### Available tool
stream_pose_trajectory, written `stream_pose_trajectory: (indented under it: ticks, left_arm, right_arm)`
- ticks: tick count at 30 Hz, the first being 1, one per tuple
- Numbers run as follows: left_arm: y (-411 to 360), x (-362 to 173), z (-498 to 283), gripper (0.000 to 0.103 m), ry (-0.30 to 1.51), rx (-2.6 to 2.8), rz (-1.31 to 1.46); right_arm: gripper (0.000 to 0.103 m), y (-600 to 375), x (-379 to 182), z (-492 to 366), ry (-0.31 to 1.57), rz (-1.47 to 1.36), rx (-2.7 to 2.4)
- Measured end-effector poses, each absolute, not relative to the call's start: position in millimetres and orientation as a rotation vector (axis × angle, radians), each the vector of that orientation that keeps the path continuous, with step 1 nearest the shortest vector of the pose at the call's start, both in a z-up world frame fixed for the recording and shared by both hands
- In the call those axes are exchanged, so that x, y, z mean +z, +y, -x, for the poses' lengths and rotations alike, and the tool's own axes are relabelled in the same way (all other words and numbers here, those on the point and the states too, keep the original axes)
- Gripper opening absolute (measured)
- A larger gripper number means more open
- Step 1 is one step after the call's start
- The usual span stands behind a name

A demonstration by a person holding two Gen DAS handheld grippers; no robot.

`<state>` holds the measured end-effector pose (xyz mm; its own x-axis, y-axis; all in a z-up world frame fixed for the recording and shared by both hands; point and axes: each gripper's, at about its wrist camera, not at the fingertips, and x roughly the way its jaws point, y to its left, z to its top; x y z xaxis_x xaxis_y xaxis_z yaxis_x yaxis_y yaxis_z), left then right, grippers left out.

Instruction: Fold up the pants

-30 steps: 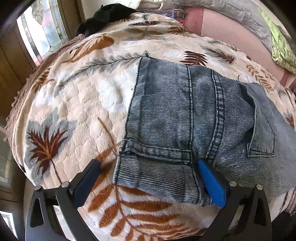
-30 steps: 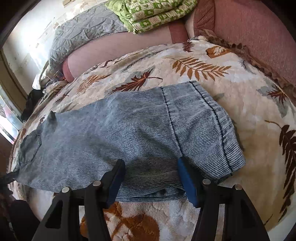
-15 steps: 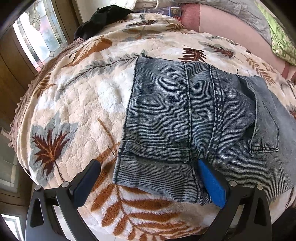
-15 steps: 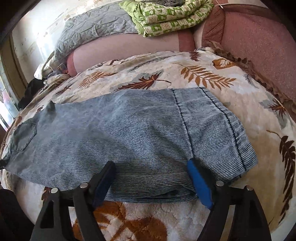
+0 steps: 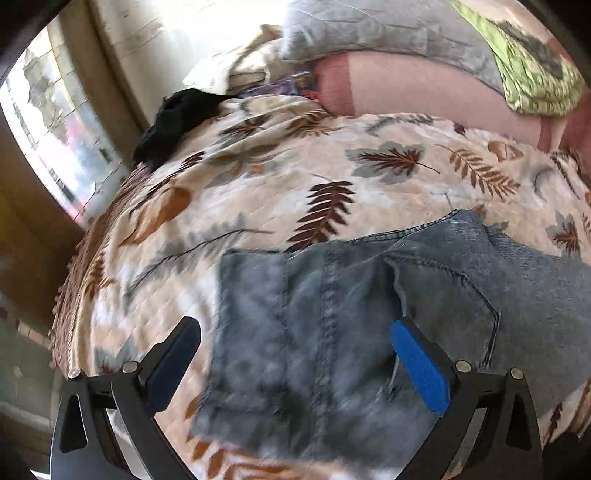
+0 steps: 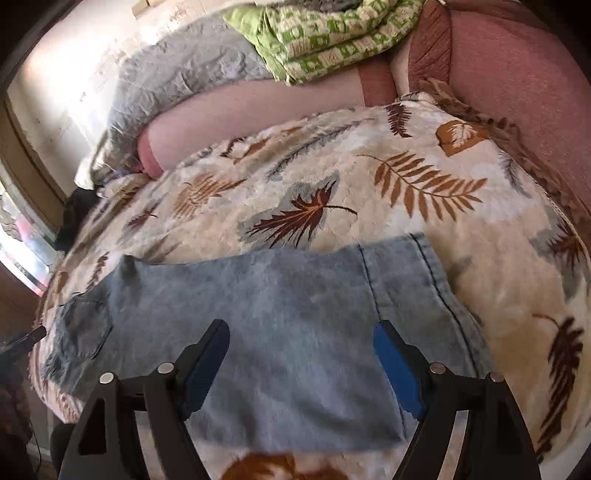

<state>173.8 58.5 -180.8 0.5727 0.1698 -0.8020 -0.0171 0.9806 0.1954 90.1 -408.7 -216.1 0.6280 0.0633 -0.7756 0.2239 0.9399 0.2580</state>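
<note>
Blue denim pants [image 5: 332, 325] lie flat, folded lengthwise, on a leaf-patterned blanket [image 5: 295, 177]. In the left wrist view the waistband end with a back pocket [image 5: 450, 306] is under my left gripper [image 5: 295, 354], which is open and empty above it. In the right wrist view the leg end of the pants [image 6: 295, 325] with its hem [image 6: 432, 280] lies under my right gripper [image 6: 301, 354], also open and empty. Both views are motion-blurred.
The blanket [image 6: 369, 184] covers a bed. A pink bolster [image 6: 240, 110], a grey quilt [image 6: 177, 77] and a green patterned quilt [image 6: 325, 33] lie at the back. A black garment [image 5: 177, 122] sits near the window [image 5: 55, 122] at left.
Both grippers have lifted and tilted up, so the pants sit lower in view and more of the bed's far end shows. The pants have not moved. Both grippers stay open.
</note>
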Motion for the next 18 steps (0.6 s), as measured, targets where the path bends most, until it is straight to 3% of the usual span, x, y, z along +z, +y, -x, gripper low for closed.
stream_pose_trajectory:
  ticks: [11, 18]
  left_arm:
    - [34.6, -247.5, -221.3, 0.103, 1.155, 0.152, -0.193]
    - [34.9, -251.9, -238.6, 0.103, 1.217, 0.168, -0.171]
  right_arm:
    - [0.08, -389.8, -256.0, -155.0, 1.013, -0.389, -0.159]
    - [0.082, -385.3, -260.4, -173.5, 1.042, -0.319, -0.183]
